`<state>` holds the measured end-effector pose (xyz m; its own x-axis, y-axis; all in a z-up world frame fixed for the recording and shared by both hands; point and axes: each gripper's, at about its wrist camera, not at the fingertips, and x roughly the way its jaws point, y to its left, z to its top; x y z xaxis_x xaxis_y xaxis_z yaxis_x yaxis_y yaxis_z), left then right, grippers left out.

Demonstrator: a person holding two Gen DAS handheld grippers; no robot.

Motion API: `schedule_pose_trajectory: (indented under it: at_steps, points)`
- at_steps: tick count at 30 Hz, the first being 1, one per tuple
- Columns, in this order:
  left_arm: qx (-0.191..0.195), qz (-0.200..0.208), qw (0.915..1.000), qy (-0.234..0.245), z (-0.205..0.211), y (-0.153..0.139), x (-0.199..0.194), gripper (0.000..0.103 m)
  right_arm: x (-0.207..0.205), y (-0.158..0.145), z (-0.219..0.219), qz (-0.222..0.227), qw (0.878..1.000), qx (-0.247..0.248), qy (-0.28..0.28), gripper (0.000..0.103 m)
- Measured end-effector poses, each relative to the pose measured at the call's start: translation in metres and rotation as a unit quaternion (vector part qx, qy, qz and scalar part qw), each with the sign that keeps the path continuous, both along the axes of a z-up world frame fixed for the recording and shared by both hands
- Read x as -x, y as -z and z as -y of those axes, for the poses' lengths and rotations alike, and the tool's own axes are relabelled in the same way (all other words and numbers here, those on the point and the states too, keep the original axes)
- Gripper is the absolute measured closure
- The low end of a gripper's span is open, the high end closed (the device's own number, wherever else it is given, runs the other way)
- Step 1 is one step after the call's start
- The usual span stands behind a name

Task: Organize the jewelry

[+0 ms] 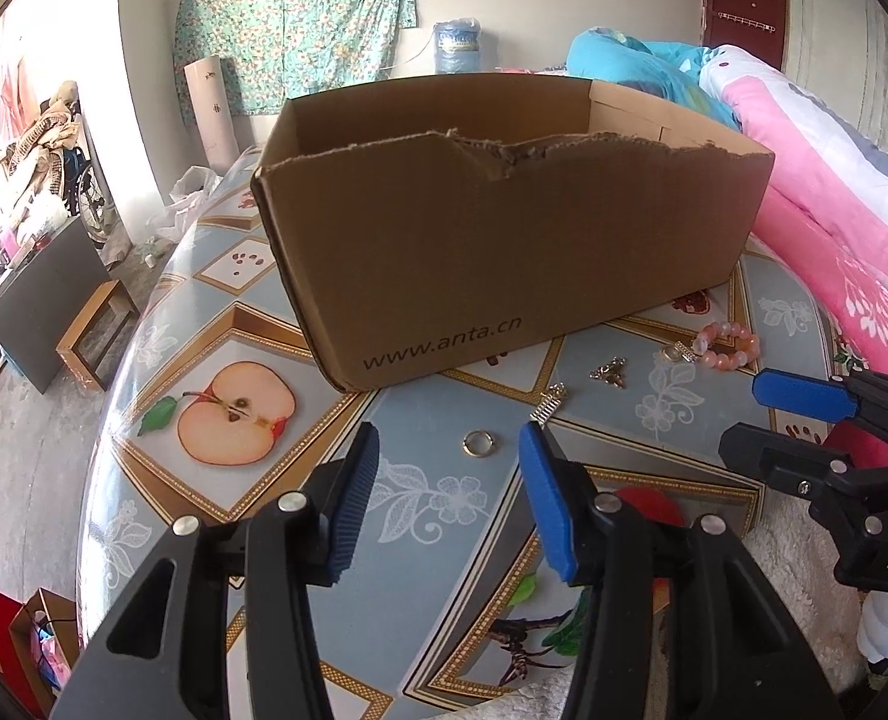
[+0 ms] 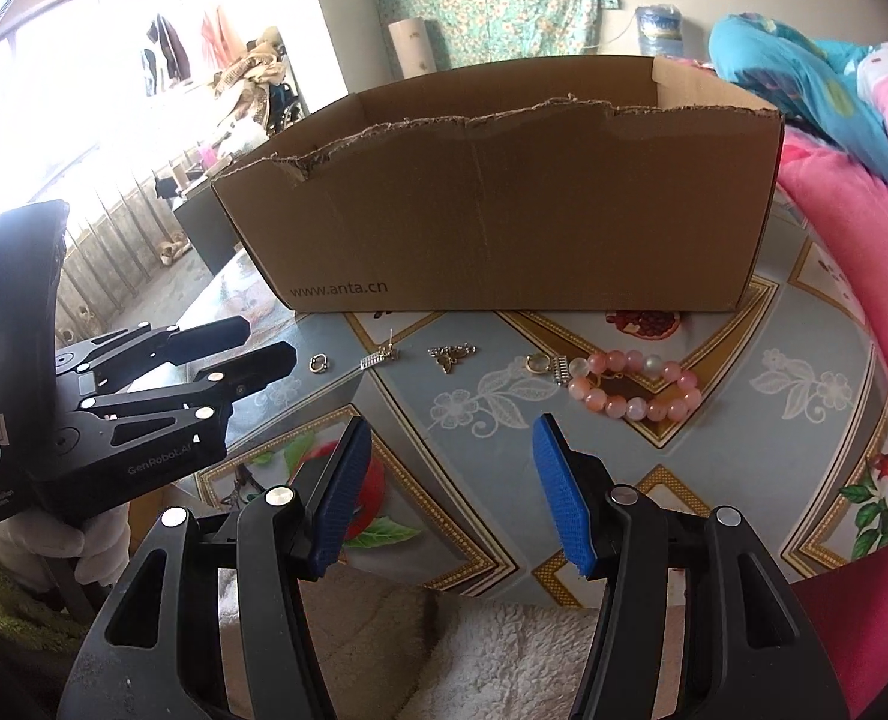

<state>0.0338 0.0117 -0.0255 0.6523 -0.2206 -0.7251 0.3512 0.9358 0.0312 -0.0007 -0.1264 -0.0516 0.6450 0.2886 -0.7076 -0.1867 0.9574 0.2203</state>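
Note:
Small jewelry lies in a row on the fruit-patterned table [image 1: 234,324] in front of a torn cardboard box [image 1: 504,240] [image 2: 504,210]. From left to right there is a small ring [image 1: 480,443] [image 2: 319,363], a silver clasp [image 1: 551,402] [image 2: 381,355], a gold butterfly charm [image 1: 609,371] [image 2: 450,355], a gold ring [image 2: 537,363] and a pink bead bracelet [image 1: 729,345] [image 2: 636,390]. My left gripper [image 1: 449,444] [image 2: 270,342] is open, and the small ring lies just ahead between its tips, untouched. My right gripper [image 2: 451,432] [image 1: 741,414] is open and empty, short of the charm.
Pink and blue quilts [image 1: 834,210] are piled along the table's right side. A fluffy white cloth [image 2: 504,648] lies at the near edge. The floor at the left holds a low dark table [image 1: 42,300] and clutter.

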Motion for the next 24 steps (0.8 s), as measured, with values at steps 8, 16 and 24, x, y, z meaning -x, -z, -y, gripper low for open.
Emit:
schedule_pose_trajectory:
  at_steps: [8, 16, 24]
  points:
    - [0.007, -0.007, 0.9999, 0.012, 0.008, 0.005, -0.008, 0.056, -0.009, 0.007, -0.004, -0.017, 1.0, -0.005, -0.006, 0.049]
    - [-0.001, -0.031, 0.9992, 0.027, 0.013, 0.02, -0.024, 0.08, -0.021, 0.016, -0.004, -0.036, 0.999, -0.009, -0.004, 0.049]
    - [-0.028, -0.026, 0.9976, 0.058, 0.02, 0.022, -0.025, 0.088, -0.026, 0.018, -0.004, -0.038, 0.999, -0.01, -0.01, 0.049]
